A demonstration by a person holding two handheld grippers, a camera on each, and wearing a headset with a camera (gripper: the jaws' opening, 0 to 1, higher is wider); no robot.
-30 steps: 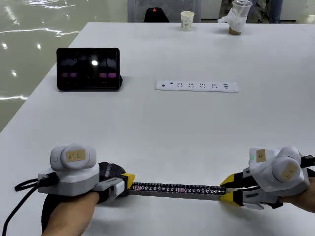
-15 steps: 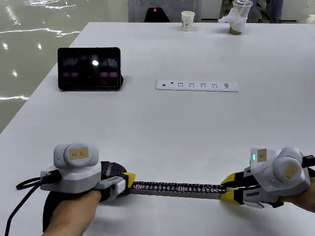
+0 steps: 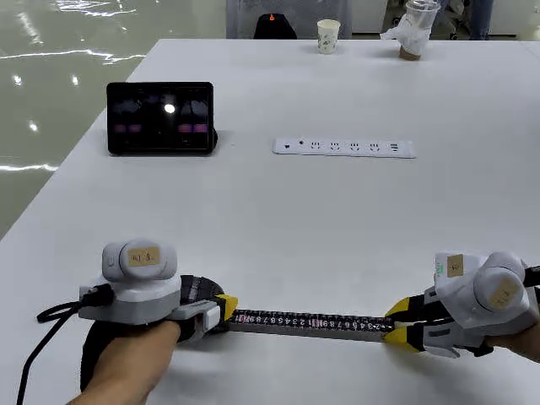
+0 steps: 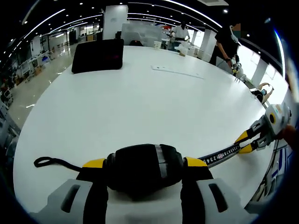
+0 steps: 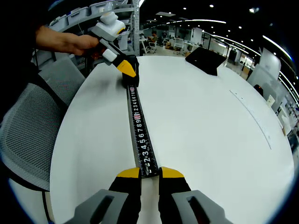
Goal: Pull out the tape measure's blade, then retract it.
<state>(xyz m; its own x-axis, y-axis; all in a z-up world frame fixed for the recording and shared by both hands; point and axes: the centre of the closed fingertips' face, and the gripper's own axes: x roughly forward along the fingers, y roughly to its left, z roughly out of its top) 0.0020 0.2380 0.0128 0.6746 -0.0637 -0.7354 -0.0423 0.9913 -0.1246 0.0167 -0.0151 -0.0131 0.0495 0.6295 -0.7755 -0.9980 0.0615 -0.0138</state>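
Left gripper [image 3: 219, 309] clamping tape measure case [image 4: 144, 168], right gripper [image 3: 397, 321] pinching blade [image 3: 308, 322] tip, tablet [image 3: 160, 116], power strip [image 3: 344, 148] beyond

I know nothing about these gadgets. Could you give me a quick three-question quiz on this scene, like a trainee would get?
1. True or false: the right gripper is shut on the end of the blade.
2. What does the left gripper clamp? A) tablet B) tape measure case C) paper cup
3. Fill in: the pulled-out blade lies on the white ___.
Key: 1 true; 2 B; 3 table.
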